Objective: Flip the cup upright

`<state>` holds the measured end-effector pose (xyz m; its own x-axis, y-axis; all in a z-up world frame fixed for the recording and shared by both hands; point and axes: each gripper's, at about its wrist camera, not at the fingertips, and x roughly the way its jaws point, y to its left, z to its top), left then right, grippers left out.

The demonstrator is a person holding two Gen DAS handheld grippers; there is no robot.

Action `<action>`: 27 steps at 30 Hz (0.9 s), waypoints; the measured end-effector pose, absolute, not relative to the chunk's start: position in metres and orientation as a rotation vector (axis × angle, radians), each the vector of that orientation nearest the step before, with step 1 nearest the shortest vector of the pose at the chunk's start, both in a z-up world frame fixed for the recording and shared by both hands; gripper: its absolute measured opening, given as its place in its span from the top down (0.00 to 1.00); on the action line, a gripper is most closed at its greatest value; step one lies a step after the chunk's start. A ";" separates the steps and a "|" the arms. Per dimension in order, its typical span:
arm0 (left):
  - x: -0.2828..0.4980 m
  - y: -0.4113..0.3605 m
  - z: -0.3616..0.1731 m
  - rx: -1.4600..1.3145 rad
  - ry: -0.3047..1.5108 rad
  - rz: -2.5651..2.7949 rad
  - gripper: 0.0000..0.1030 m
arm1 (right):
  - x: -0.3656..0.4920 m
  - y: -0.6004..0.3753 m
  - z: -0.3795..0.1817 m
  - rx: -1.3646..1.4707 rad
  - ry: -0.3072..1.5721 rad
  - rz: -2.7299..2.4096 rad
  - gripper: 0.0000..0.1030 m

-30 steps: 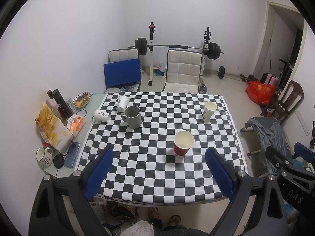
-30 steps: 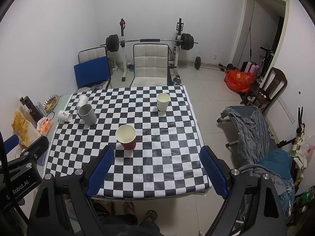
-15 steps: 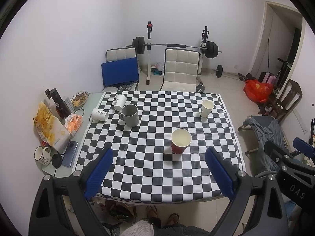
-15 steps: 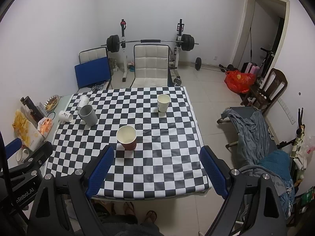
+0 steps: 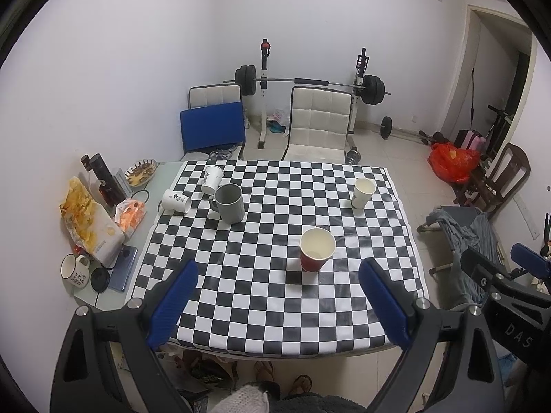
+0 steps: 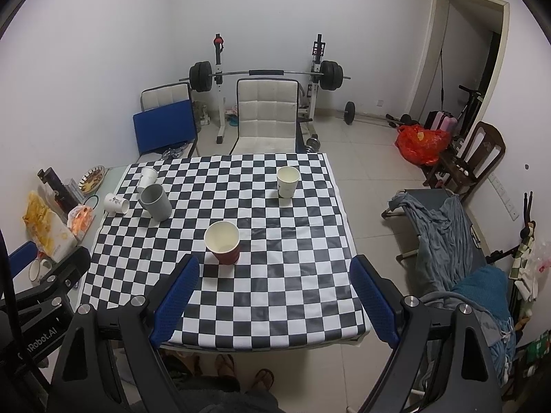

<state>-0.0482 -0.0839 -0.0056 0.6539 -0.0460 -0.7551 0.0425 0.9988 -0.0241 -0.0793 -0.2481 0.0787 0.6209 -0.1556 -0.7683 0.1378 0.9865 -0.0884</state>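
A red paper cup (image 5: 317, 249) stands upright near the middle of the checkered table (image 5: 261, 289); it also shows in the right wrist view (image 6: 223, 242). A white paper cup (image 5: 363, 192) (image 6: 288, 181) stands upright at the far right. Two white cups (image 5: 176, 201) (image 5: 212, 179) lie on their sides at the far left, by an upright grey mug (image 5: 229, 203) (image 6: 155, 201). My left gripper (image 5: 279, 304) is open and empty, high above the table's near edge. My right gripper (image 6: 275, 304) is open and empty, likewise held back.
Snack bags (image 5: 90, 219), a dark bottle (image 5: 105, 179), a bowl (image 5: 140, 171), a white mug (image 5: 74, 270) and a phone (image 5: 123, 268) crowd the left side shelf. Chairs (image 5: 318, 125) and a barbell rack stand behind the table. A cot with clothes (image 6: 444, 227) is to the right.
Both grippers have drawn back and up from the table, so it looks slightly smaller and farther. The cups have not moved. Both grippers stay open.
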 end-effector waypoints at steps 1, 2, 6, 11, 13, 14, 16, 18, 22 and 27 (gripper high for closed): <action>-0.047 -0.085 -0.005 -0.005 0.855 -0.049 0.07 | -0.078 -0.248 0.080 -0.023 0.885 -0.169 0.12; -0.047 -0.084 -0.006 -0.007 0.857 -0.051 0.07 | -0.079 -0.248 0.078 -0.023 0.885 -0.169 0.12; -0.048 -0.083 -0.006 -0.005 0.857 -0.052 0.07 | -0.079 -0.248 0.079 -0.023 0.885 -0.169 0.12; -0.047 -0.083 -0.006 -0.005 0.856 -0.052 0.07 | -0.078 -0.247 0.079 -0.024 0.885 -0.167 0.12; -0.047 -0.083 -0.006 -0.001 0.853 -0.050 0.07 | -0.078 -0.248 0.079 -0.020 0.883 -0.166 0.12; -0.046 -0.083 -0.005 -0.005 0.853 -0.046 0.07 | -0.078 -0.248 0.079 -0.022 0.882 -0.165 0.12; -0.045 -0.082 -0.005 -0.004 0.853 -0.046 0.07 | -0.077 -0.248 0.079 -0.022 0.881 -0.161 0.12; -0.046 -0.082 -0.005 -0.004 0.853 -0.048 0.07 | -0.077 -0.248 0.078 -0.023 0.881 -0.161 0.12; -0.046 -0.082 -0.005 -0.005 0.853 -0.046 0.07 | -0.077 -0.248 0.078 -0.022 0.880 -0.162 0.12; -0.047 -0.083 -0.005 -0.005 0.852 -0.043 0.07 | -0.077 -0.248 0.078 -0.020 0.882 -0.163 0.12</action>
<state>-0.0466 -0.0832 -0.0052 0.6574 -0.0398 -0.7525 0.0361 0.9991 -0.0212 -0.0773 -0.2478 0.0781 0.6238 -0.1501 -0.7670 0.1338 0.9874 -0.0844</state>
